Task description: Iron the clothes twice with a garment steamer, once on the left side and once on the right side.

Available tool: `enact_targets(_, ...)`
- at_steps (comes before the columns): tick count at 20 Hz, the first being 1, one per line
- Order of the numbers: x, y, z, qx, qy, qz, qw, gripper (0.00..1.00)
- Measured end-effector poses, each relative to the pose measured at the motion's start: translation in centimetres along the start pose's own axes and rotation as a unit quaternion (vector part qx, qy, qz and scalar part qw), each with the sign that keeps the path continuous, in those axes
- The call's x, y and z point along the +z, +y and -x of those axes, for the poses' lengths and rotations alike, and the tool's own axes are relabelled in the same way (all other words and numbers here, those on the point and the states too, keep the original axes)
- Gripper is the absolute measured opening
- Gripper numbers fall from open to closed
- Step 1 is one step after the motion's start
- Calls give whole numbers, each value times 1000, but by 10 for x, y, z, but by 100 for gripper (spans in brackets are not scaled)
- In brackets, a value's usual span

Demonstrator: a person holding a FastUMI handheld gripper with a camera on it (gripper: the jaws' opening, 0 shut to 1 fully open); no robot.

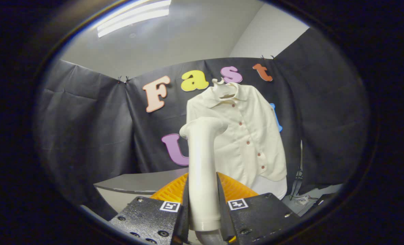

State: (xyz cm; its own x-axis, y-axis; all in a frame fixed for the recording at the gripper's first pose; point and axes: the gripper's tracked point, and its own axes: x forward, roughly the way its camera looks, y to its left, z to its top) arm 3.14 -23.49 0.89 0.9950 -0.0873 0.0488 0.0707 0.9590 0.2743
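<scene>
White plastic garment steamer handle [203, 170] clamped upright between both fingers [204, 217], cream buttoned shirt [242, 136] hanging beyond at one o'clock, orange ribbed base [236, 189] behind.

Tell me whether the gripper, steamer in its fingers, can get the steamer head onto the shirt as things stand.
Probably yes. The gripper is shut on the steamer, whose head points toward the shirt hanging on the hanger just beyond. Nothing stands between them; the orange basket sits lower.

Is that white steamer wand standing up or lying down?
Upright. The steamer rises between the gripper fingers, both pressing its handle, its head bent toward the hanging shirt beyond.
</scene>
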Motion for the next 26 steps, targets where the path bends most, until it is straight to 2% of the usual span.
enact_targets(3, -14, 49, 5, 26, 7, 22, 999, 36)
enact_targets(10, -56, 124, 11, 52, 40, 30, 997, 36)
enact_targets(15, -85, 164, 15, 44, 63, 51, 996, 37)
enact_targets(19, -83, 190, 27, 49, 27, 28, 998, 36)
enact_targets(26, -89, 219, 49, 58, 52, 45, 996, 36)
